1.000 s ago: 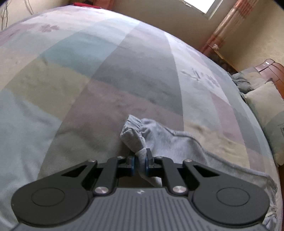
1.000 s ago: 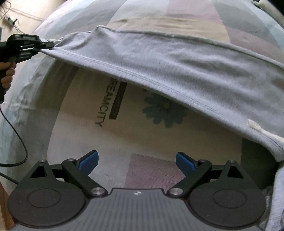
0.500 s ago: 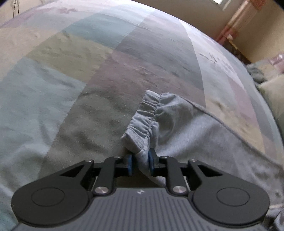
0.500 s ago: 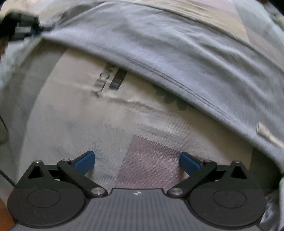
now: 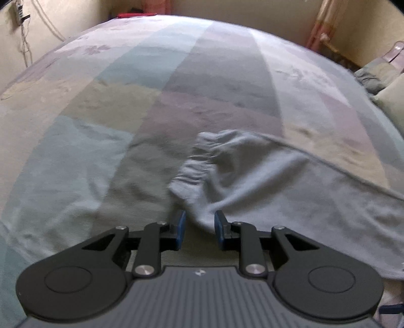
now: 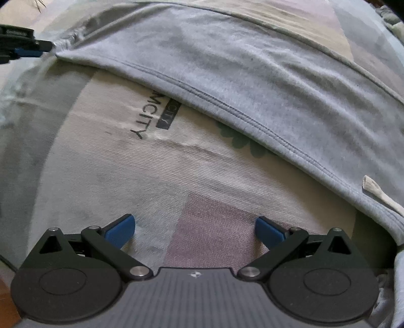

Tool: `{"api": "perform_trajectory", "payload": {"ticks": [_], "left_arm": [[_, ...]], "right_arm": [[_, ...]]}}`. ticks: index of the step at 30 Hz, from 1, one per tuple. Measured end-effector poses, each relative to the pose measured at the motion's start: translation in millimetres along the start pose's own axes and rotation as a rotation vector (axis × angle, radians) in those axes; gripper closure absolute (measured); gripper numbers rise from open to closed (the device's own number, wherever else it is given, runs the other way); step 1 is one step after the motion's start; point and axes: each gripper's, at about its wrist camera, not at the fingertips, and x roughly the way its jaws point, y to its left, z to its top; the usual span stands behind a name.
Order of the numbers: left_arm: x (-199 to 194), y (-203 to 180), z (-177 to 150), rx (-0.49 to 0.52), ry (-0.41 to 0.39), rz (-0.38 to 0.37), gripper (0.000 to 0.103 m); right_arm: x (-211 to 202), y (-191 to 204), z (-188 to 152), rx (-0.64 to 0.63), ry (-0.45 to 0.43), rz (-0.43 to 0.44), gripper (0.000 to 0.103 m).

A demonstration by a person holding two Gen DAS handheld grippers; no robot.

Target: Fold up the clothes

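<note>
A grey garment [image 5: 252, 181] with a gathered elastic cuff [image 5: 197, 164] lies on the patchwork bed sheet [image 5: 101, 126]. My left gripper [image 5: 199, 222] sits at the cuff end. Its jaws are opening, and a fold of the cloth lies loose between the blue pads, which do not press on it. In the right wrist view the garment [image 6: 252, 75] stretches flat across the bed, with a white drawstring [image 6: 378, 191] at its right. The left gripper [image 6: 32, 50] shows at the far left end. My right gripper [image 6: 195, 227] stands wide open just above the bare sheet [image 6: 126, 176], holding nothing.
Pillows [image 5: 388, 96] lie at the bed's right end. Cables [image 5: 22, 37] hang on the left wall and a curtain [image 5: 325, 22] hangs at the back. The sheet bears printed lettering [image 6: 139, 126] near the garment's hem.
The left jaws have parted off the cuff and the gripper has drawn back. The garment, held up a second ago, now lies on the bed. The right gripper has come closer to the sheet.
</note>
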Motion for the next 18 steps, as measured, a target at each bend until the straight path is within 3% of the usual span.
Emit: {"api": "perform_trajectory", "payload": {"ticks": [4,11,18], "left_arm": [[-5.0,-34.5,-1.7,0.015,0.001,-0.082,0.076],[-5.5,-119.6,-14.0,0.114,0.015,-0.187,0.071],[-1.0,-168.0,-32.8,0.117,0.035,-0.223,0.062]], "right_arm": [[-22.6,-21.3,3.8,0.007,-0.04,0.085,0.0],[-88.1,-72.0,43.3,-0.123,-0.219,0.117,0.0],[-89.2,-147.2,86.4,-0.278,-0.185,0.138,0.004]]}}
